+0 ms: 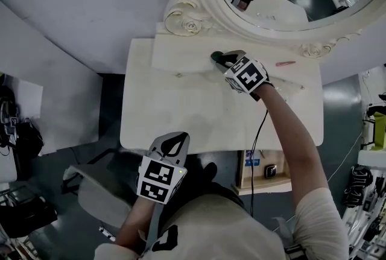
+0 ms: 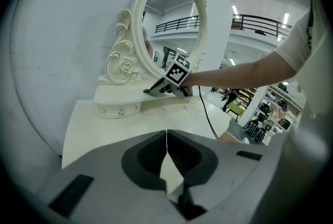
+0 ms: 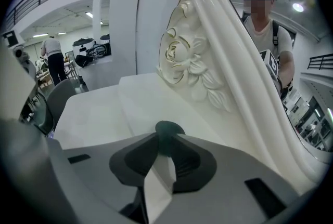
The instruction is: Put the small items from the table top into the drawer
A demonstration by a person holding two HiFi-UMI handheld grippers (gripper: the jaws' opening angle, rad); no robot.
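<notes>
- Currently, the right gripper [image 1: 223, 60] is held over the raised shelf [image 1: 181, 52] at the foot of the ornate mirror frame [image 1: 205, 2], and its jaws are closed narrowly on a small dark round item [image 3: 167, 129].
- The dark item is gripped at the jaw tips, close to the shelf; whether it touches the shelf cannot be told.
- The left gripper [image 2: 166, 150] is held at the near edge of the white table [image 1: 181, 114], with its jaws pressed together and nothing between them.
- A thin pink item [image 1: 285, 63] is seen lying on the shelf, on the far side of the right gripper from the dark item.
- A small drawer [image 2: 118, 110] with two knobs is seen shut in the shelf's front.
</notes>
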